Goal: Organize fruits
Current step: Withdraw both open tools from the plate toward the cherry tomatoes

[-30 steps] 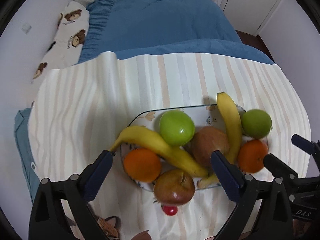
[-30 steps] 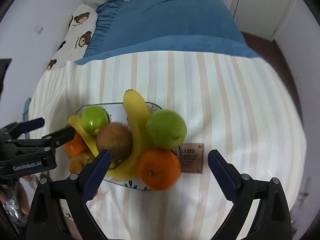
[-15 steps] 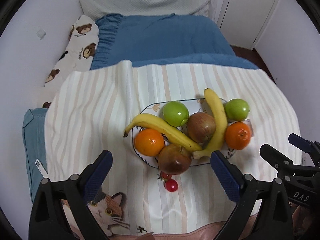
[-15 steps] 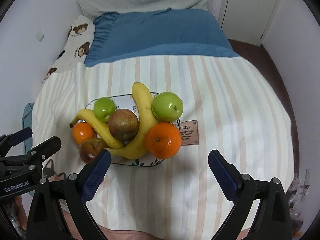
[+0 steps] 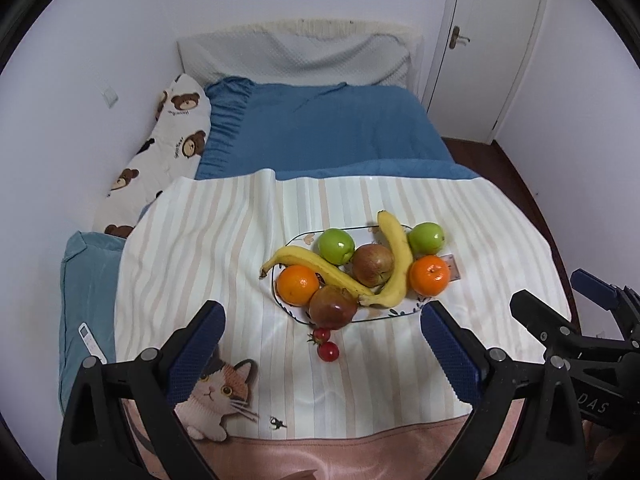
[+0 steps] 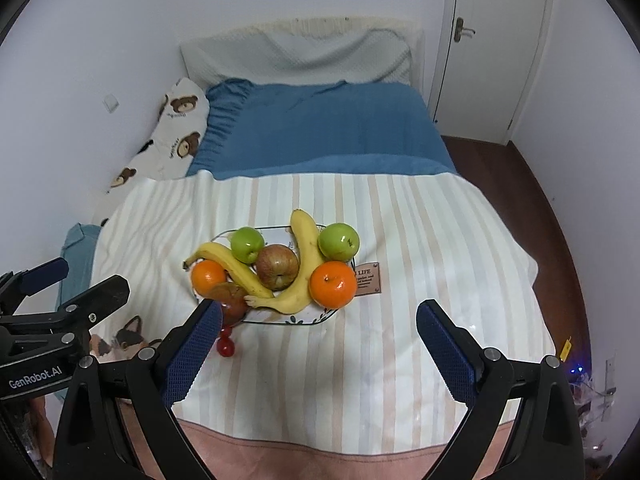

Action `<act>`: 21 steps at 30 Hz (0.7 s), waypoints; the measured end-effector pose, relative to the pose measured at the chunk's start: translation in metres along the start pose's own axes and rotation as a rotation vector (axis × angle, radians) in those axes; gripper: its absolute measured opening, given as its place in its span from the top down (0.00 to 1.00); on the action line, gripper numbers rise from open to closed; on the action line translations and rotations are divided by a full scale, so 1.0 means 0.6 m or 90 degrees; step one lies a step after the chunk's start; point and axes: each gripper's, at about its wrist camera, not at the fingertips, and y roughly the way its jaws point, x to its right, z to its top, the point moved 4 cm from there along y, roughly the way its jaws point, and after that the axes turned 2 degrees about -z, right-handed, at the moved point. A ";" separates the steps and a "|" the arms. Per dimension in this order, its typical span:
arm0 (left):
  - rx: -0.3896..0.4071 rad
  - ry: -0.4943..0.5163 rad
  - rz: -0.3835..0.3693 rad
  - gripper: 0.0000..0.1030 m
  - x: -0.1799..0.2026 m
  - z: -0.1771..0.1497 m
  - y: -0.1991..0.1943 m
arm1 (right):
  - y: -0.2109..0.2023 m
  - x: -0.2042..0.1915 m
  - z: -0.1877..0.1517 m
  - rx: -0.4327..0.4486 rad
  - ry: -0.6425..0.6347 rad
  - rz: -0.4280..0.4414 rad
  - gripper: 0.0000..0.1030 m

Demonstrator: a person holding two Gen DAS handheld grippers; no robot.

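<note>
Both grippers, left gripper (image 5: 322, 344) and right gripper (image 6: 318, 340), hover level above the bed's near edge (jaws wide apart, holding nothing), facing the fruit plate (image 5: 404, 311).

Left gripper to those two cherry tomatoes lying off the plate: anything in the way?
Nothing visible. The cherry tomatoes lie on bare striped cloth just short of the plate, and the left gripper is open with only cloth between them.

Fruit-laden plate (image 5: 416, 307) mid-blanket (image 5: 200, 264), two cherry tomatoes (image 5: 325, 345) just before it
</note>
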 end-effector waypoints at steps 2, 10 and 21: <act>0.016 0.006 0.007 0.03 0.004 -0.007 -0.021 | -0.027 0.004 -0.008 0.017 0.004 -0.001 0.03; 0.069 0.013 0.026 0.03 0.020 -0.027 -0.078 | -0.104 0.026 -0.031 0.072 0.030 -0.005 0.03; 0.000 -0.019 0.168 0.03 -0.055 -0.078 0.032 | 0.004 0.004 -0.085 -0.005 0.042 0.078 0.03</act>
